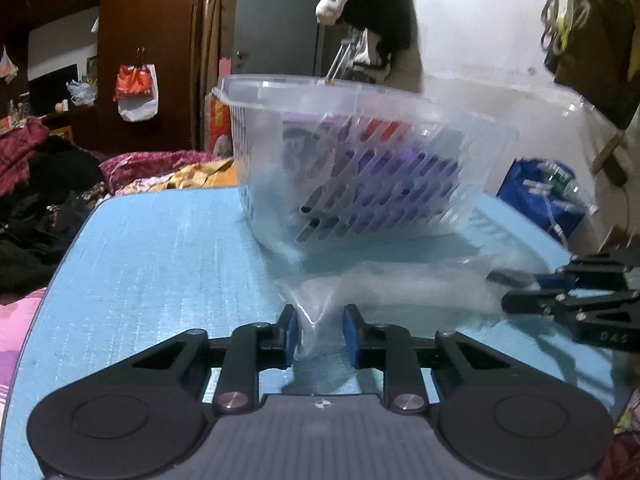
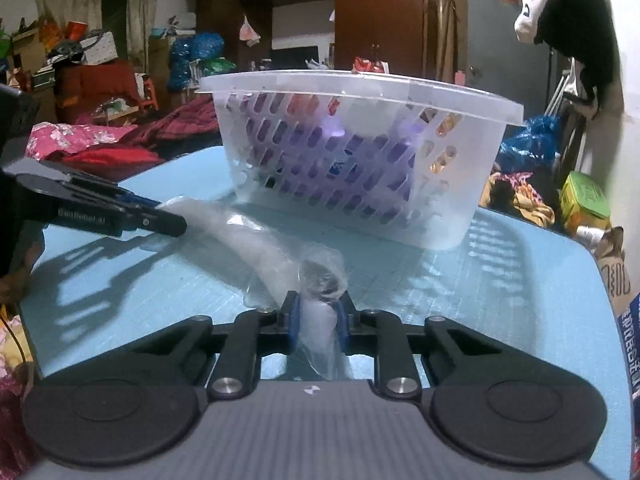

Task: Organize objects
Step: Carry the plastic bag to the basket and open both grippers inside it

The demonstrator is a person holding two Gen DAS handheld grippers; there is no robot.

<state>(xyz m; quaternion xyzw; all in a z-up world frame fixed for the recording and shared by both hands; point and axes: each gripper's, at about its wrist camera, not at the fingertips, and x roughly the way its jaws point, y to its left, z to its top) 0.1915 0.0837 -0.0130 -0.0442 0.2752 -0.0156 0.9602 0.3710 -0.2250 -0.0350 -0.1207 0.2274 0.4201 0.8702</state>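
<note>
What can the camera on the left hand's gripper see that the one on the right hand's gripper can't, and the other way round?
Only the left wrist view shows the left gripper head-on, its blue pads around a corner of the clear plastic bag, and a red and white bag hanging on the wardrobe.

Only the right wrist view shows the right gripper head-on, holding the bag's other end, a curtained window and a green box.

Both show the slotted basket with purple items inside, the blue table, and the bag stretched between the two grippers.

Two low fisheye wrist views look forward along each gripper, close over a light blue tabletop (image 1: 160,264); both share the translucent slotted plastic basket (image 2: 360,152).
</note>
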